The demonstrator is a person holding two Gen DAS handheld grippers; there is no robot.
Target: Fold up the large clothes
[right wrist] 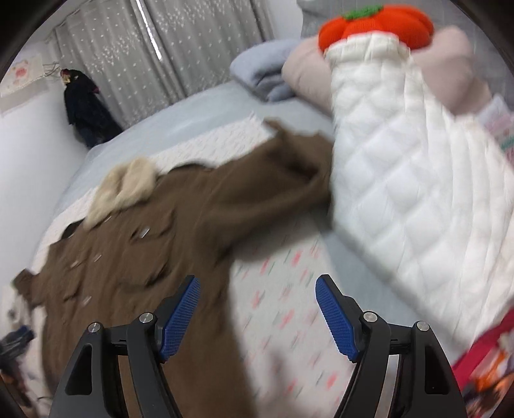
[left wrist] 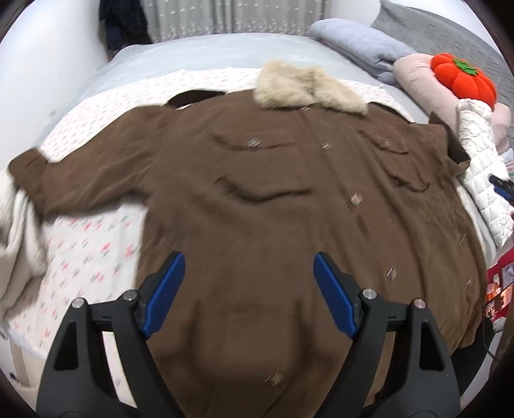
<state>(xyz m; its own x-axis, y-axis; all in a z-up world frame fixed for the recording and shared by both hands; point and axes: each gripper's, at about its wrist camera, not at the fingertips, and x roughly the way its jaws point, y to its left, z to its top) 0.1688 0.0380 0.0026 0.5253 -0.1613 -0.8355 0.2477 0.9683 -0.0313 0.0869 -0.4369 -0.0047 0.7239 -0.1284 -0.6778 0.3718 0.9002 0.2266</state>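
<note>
We are looking down at a large brown coat (left wrist: 273,205) lying spread face-up across the bed, its cloth soft and matte, a little rumpled, with curved pocket flaps and a line of small pale square buttons (left wrist: 356,198) running down the front. A cream fur collar (left wrist: 308,88) is sitting fluffy and thick at its far end, and one sleeve (left wrist: 74,180) is stretching out flat to the side.

We are holding the left gripper (left wrist: 249,294) over the lower part of the coat, its ribbed blue pads (left wrist: 165,294) standing wide apart and gripping nothing. We are holding the right gripper (right wrist: 257,316) beside the coat's edge, over the printed blanket (right wrist: 289,289), its fingers likewise spread wide and empty.

The coat is resting on that white blanket with small pink and green marks, which is covering a pale grey bed sheet (left wrist: 199,53). A white diamond-quilted garment (right wrist: 408,180) is lying puffy just beside the coat's other sleeve, and a plush orange pumpkin (right wrist: 376,27) is sitting on a pink pillow (left wrist: 417,80) near a folded grey-blue duvet (left wrist: 363,41). Grey patterned curtains (right wrist: 167,48) are hanging behind, with dark clothing (right wrist: 85,109) against the white wall
</note>
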